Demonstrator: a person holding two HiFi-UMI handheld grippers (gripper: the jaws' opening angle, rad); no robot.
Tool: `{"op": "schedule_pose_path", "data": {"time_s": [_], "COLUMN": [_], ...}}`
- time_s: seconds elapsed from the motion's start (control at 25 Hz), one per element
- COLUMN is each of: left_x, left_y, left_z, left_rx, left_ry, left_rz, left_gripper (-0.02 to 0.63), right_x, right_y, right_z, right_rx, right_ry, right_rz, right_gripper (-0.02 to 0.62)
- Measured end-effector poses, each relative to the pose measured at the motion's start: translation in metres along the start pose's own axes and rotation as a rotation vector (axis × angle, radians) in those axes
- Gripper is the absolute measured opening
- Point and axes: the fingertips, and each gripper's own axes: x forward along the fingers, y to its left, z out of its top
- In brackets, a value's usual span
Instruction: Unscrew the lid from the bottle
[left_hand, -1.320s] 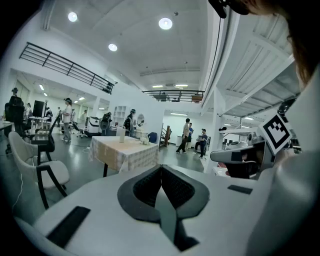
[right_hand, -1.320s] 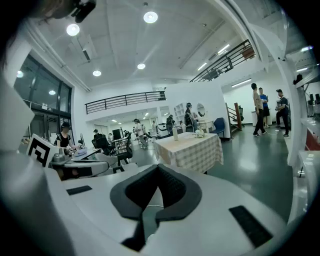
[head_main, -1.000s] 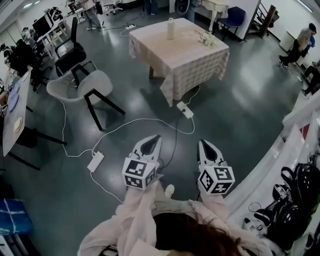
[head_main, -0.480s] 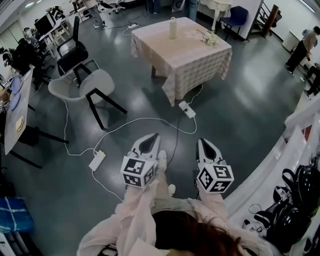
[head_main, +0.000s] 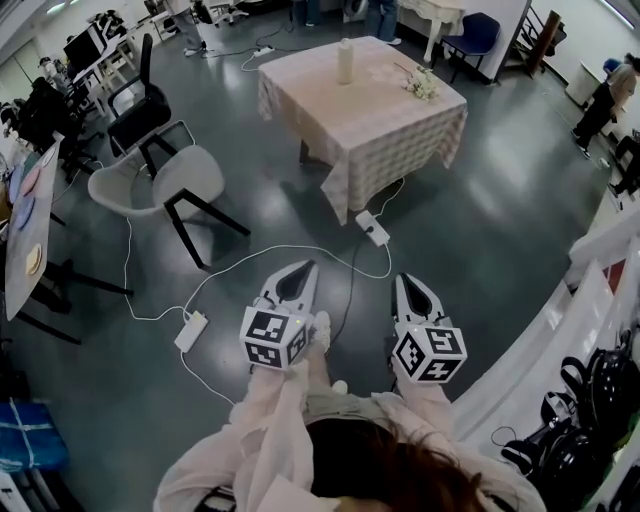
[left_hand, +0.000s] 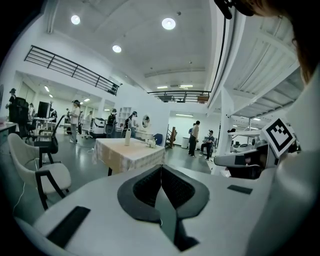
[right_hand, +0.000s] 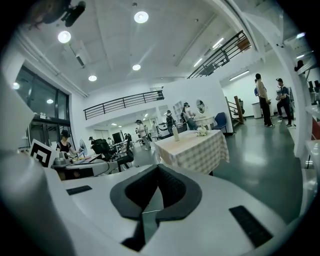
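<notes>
A white bottle (head_main: 345, 59) with its lid on stands upright at the far side of a table (head_main: 370, 115) covered with a checked cloth, several steps ahead of me. It also shows in the left gripper view as the bottle (left_hand: 127, 136) and in the right gripper view as the bottle (right_hand: 175, 133). My left gripper (head_main: 299, 278) and right gripper (head_main: 411, 288) are held side by side above the floor, far short of the table. Both are shut with nothing between the jaws, as the left gripper (left_hand: 161, 168) and right gripper (right_hand: 158, 168) show in their own views.
A small bunch of flowers (head_main: 420, 85) lies on the table's right side. A grey chair (head_main: 165, 180) and a black chair (head_main: 140, 105) stand at the left. White cables and power strips (head_main: 372, 227) cross the floor. A white counter (head_main: 570, 320) with dark bags lines the right.
The grippers have stayed shut and side by side. The person's foot has come forward between them, and the table has shifted slightly in the view.
</notes>
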Motion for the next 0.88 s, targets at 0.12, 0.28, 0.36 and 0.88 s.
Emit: {"op": "schedule_pose_path", "data": {"time_s": [0.12, 0.28, 0.36, 0.88], "left_x": [0.021, 0.046, 0.058, 0.138], "left_y": [0.010, 0.027, 0.036, 0.099], "left_z": [0.008, 0.018, 0.024, 0.058], "left_rx": [0.003, 0.001, -0.001, 0.023], "left_ry": [0.004, 0.008, 0.011, 0.029], "left_rz": [-0.008, -0.002, -0.005, -0.045], "left_gripper": [0.026, 0.026, 0.026, 0.026], "right_x": [0.023, 0.051, 0.065, 0.165], "right_y": [-0.007, -0.016, -0.019, -0.031], "right_z": [0.011, 0.025, 0.032, 0.065], "right_rx": [-0.003, -0.016, -0.016, -0.013], "right_ry": [0.001, 0.007, 0.008, 0.014], "right_rz": [0.000, 0.003, 0.000, -0.023], "right_gripper": [0.014, 0.014, 0.014, 0.014]}}
